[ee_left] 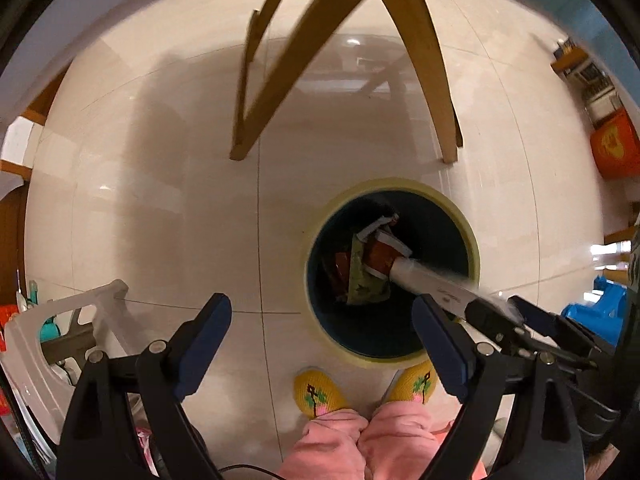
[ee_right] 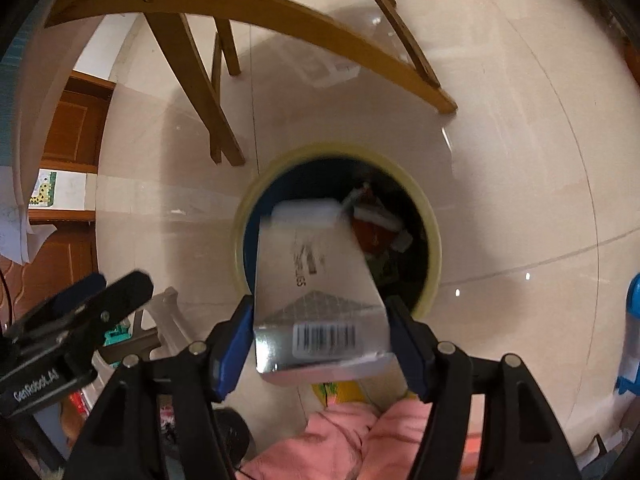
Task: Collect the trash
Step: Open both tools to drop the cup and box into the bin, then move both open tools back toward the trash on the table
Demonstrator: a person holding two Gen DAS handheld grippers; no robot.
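A round bin (ee_left: 400,185) with a pale yellow rim and dark blue inside stands on the tiled floor. In it lie a green wrapper (ee_left: 366,280) and a red-brown wrapper (ee_left: 380,256). My left gripper (ee_left: 322,304) hangs over the bin's near-left edge, pointing down, open and with nothing between its blue pads. My right gripper (ee_right: 320,308) is shut on the flat end of a silver tube (ee_right: 316,272) with a barcode. The tube's white cap end points down into the bin (ee_right: 332,150), above the red wrapper (ee_right: 372,236). In the left wrist view the tube (ee_left: 424,276) slants in from the right.
Wooden chair legs (ee_left: 248,120) stand just beyond the bin. A person's yellow slippers (ee_left: 316,396) and pink trouser legs are right at its near side. A white plastic frame (ee_left: 60,328) lies at left. An orange box (ee_left: 616,148) and a blue object (ee_left: 592,312) are at right.
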